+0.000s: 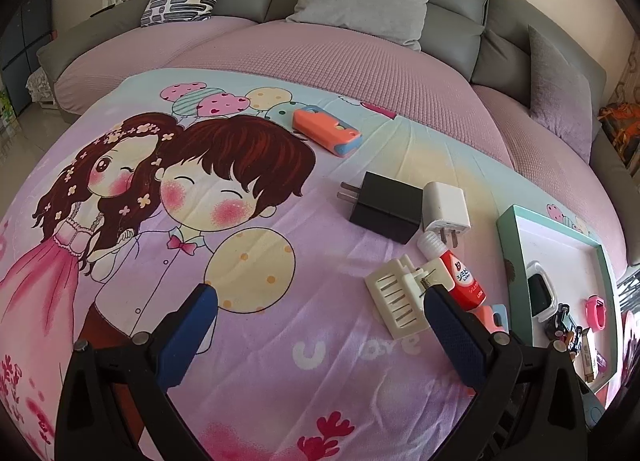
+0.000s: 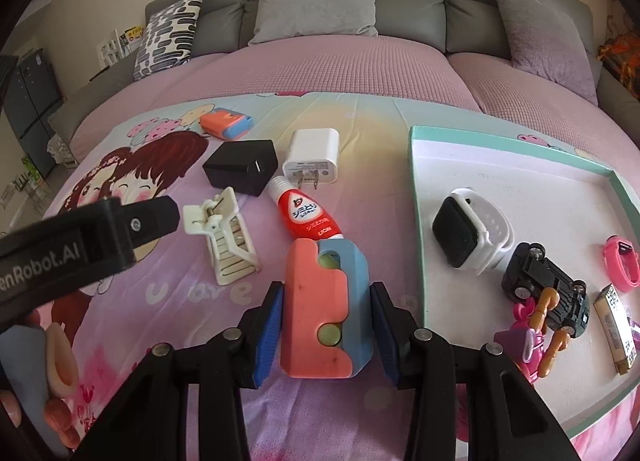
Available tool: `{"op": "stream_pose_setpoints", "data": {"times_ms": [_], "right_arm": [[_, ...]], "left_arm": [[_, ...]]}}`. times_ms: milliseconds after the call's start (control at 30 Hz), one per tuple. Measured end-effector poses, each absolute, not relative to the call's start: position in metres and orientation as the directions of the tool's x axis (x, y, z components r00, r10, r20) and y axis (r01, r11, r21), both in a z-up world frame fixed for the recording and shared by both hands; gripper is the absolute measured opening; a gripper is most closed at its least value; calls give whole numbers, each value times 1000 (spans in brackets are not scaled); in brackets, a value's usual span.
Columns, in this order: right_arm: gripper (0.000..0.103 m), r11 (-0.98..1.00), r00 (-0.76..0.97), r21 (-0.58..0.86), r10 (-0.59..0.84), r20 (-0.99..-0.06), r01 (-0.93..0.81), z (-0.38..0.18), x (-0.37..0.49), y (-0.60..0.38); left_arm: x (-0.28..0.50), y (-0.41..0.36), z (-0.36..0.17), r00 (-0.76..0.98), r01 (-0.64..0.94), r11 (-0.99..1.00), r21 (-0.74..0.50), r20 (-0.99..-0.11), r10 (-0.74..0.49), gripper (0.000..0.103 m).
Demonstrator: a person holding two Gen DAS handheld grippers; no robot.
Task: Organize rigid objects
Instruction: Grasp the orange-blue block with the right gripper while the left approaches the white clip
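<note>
- The right gripper (image 2: 326, 335) has its blue pads clamped on the sides of a chunky pink-and-blue toy block (image 2: 326, 309), which sits on the cartoon bedsheet (image 2: 168, 345) just left of the tray (image 2: 420, 245).
- The left gripper (image 1: 320, 299) is spread wide with nothing between its fingers, hanging over the sheet well left of the tray. Its right fingertip (image 1: 438, 301) is right at the white clip (image 1: 398, 301); can't tell if it's actually touching.
- The tray is a shallow white one with a teal rim. Inside it: a white smartwatch (image 2: 470, 233), a black toy car (image 2: 548, 289) lying on its side, a pink band (image 2: 622, 265), a small pink figure (image 2: 534, 337) and a little beige stick thing (image 2: 616, 329) near the tray's right edge.
- Left of the tray, still loose on the sheet: a red tube with a white cap (image 2: 306, 215) just beyond the held block, a white charger (image 2: 314, 159) touching the tube's cap end, a black charger (image 2: 242, 167) further left, and the clip left of the tube.
- A second pink-and-blue block (image 2: 226, 123) lies farthest from the tray, up by the balloon print.
</note>
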State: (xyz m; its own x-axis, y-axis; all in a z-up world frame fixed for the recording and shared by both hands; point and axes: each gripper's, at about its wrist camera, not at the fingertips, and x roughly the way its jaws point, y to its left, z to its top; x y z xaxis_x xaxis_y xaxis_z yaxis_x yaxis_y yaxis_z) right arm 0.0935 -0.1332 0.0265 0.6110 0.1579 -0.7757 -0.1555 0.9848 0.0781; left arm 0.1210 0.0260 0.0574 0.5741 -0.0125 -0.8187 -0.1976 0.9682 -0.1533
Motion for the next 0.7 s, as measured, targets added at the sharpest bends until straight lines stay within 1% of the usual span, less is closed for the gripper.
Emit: {"op": "stream_pose_setpoints", "data": {"times_ms": [67, 267, 567, 600, 667, 700], "right_arm": [[45, 983, 614, 94, 171, -770, -156, 30, 93, -136], [45, 985, 630, 77, 156, -761, -151, 37, 90, -140], [45, 986, 644, 88, 160, -748, -142, 45, 88, -148], [45, 986, 644, 90, 161, -748, -143, 45, 88, -148], [45, 985, 643, 91, 164, -748, -145, 45, 88, -148], [45, 985, 643, 92, 165, -748, -145, 45, 88, -148]], "left_arm": [[122, 22, 58, 577, -185, 970, -158, -817, -23, 103], [128, 7, 57, 587, -140, 975, -175, -807, -60, 103], [137, -10, 44, 573, -121, 984, -135, -819, -42, 103], [138, -10, 42, 572, -121, 983, -141, -819, -47, 102], [139, -11, 40, 568, -119, 981, -150, -821, -56, 96], [140, -11, 39, 566, -119, 982, -149, -823, -56, 90]]}}
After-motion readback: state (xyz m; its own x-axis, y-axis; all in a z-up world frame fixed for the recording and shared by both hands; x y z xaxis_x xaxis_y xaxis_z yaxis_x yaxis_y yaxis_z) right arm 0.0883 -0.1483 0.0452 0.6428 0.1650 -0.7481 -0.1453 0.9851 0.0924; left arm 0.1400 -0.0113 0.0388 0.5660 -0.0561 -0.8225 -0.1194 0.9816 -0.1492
